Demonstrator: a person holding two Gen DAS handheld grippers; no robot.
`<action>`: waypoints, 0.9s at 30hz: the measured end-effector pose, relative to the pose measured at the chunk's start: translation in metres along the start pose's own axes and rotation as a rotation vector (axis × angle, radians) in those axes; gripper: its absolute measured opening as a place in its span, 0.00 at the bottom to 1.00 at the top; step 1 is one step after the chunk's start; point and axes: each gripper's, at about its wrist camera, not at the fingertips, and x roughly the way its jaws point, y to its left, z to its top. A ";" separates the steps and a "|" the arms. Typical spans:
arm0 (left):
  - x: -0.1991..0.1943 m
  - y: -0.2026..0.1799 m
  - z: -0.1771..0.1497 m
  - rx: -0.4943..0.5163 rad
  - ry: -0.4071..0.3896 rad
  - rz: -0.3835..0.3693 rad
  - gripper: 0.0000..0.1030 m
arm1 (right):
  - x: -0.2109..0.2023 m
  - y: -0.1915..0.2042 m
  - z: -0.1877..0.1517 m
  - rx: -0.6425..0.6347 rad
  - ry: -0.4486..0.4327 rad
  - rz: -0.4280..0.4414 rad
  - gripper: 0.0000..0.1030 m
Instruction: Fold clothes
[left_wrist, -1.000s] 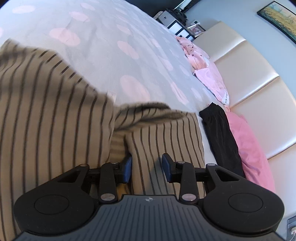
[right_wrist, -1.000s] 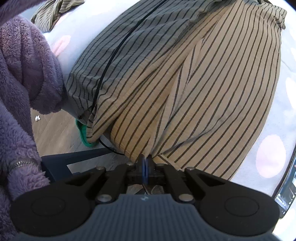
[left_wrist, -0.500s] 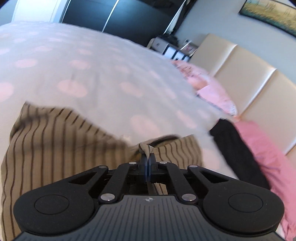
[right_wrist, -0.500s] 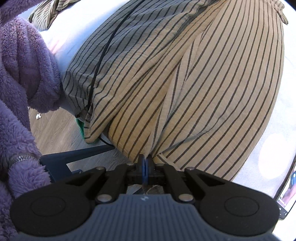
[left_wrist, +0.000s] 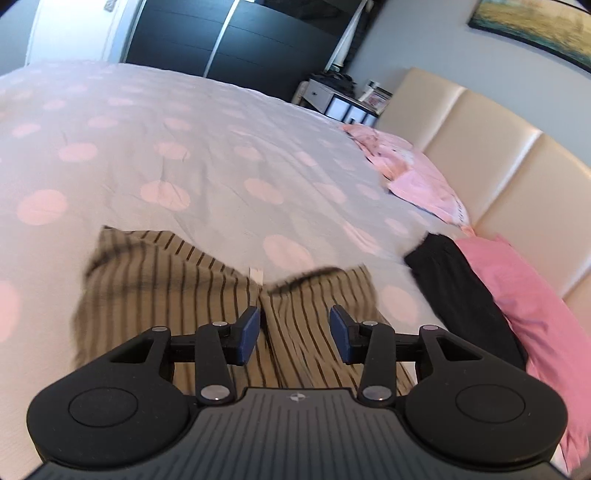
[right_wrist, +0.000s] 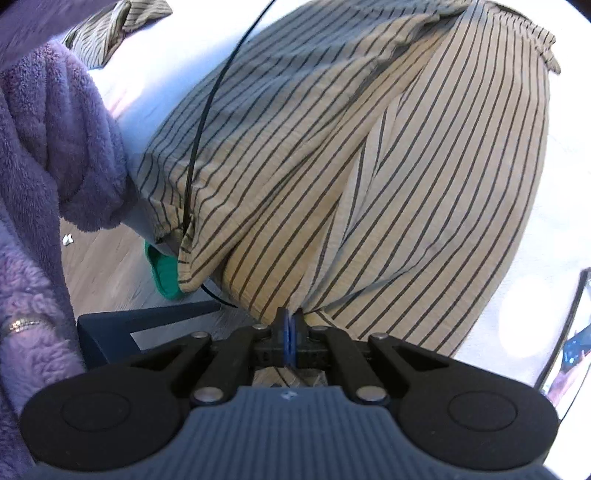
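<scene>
A tan garment with thin dark stripes (left_wrist: 166, 288) lies on the bed, its waistband end toward the pillows. My left gripper (left_wrist: 294, 334) is open just above that end, with nothing between its blue pads. In the right wrist view the same striped garment (right_wrist: 388, 177) spreads across the bed edge, and my right gripper (right_wrist: 289, 334) is shut on its near hem, which bunches at the pads. A thin black cable (right_wrist: 207, 122) runs over the cloth. Another striped piece (right_wrist: 114, 26) lies at the far left.
The bedspread (left_wrist: 207, 147) is pale with pink dots. A black folded garment (left_wrist: 461, 295) and pink pillows (left_wrist: 524, 306) lie by the cream headboard (left_wrist: 491, 177). A purple fleece sleeve (right_wrist: 55, 147) fills the left of the right wrist view. A green item (right_wrist: 162, 273) lies on the wood floor.
My left gripper closed on the waistband end half a second ago and has now opened and let it go. My right gripper stays shut on the hem.
</scene>
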 end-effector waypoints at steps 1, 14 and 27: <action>-0.012 -0.002 -0.004 0.019 0.011 0.002 0.38 | -0.002 0.003 -0.001 -0.009 -0.009 -0.012 0.02; -0.157 -0.038 -0.103 0.256 0.185 0.019 0.39 | 0.018 0.060 0.001 -0.215 -0.014 -0.190 0.02; -0.226 -0.090 -0.263 0.433 0.346 -0.032 0.39 | 0.000 0.051 -0.030 -0.100 -0.118 -0.087 0.07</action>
